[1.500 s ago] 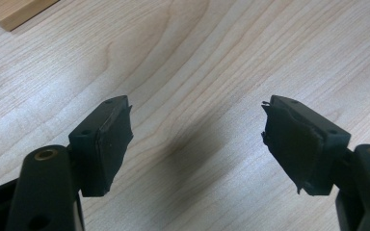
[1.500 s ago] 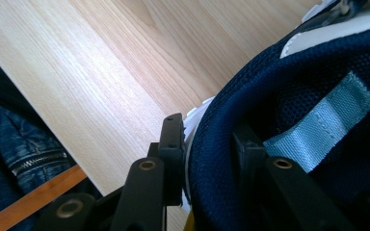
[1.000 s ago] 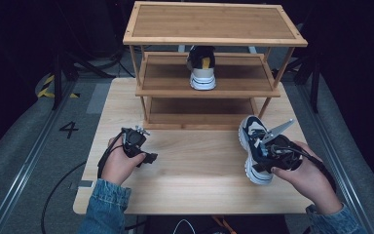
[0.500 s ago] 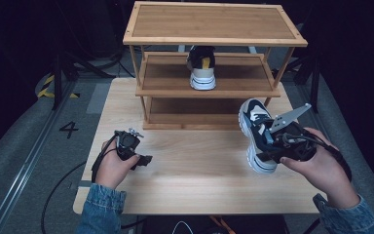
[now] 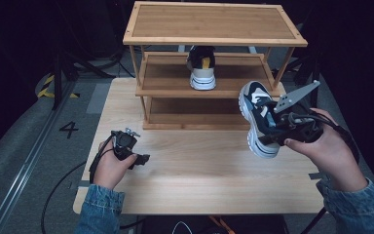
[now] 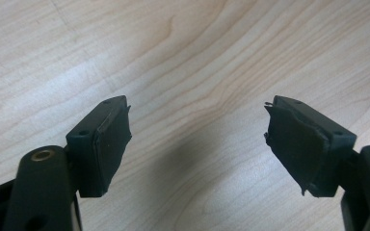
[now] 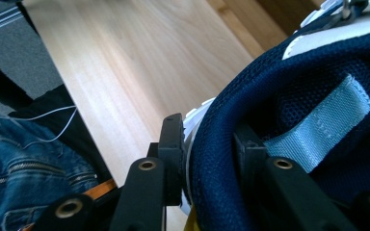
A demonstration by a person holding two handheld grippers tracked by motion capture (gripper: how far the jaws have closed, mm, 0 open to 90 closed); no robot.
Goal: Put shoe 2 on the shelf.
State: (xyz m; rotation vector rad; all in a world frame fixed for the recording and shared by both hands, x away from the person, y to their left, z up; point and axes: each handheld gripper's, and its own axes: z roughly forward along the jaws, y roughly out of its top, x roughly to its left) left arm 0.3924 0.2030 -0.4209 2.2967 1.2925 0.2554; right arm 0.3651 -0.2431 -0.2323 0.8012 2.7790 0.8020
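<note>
Right gripper view: right gripper clamps the sneaker by its padded collar, one jaw inside, one outside, giving control to carry it clear of the table toward the rack ahead. Left gripper idles spread above bare wood.

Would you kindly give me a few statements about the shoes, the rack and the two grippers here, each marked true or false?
1. The right gripper is clamped on the collar of a navy and white sneaker. True.
2. The left gripper holds a shoe. False: its jaws stand open over bare table.
3. A second sneaker stands on the middle shelf of the wooden shoe rack. True.
4. The top shelf of the rack carries a shoe. False: nothing is on it.
5. The held sneaker lies flat on the table. False: it is lifted and tilted, in front of the rack's right side.
</note>
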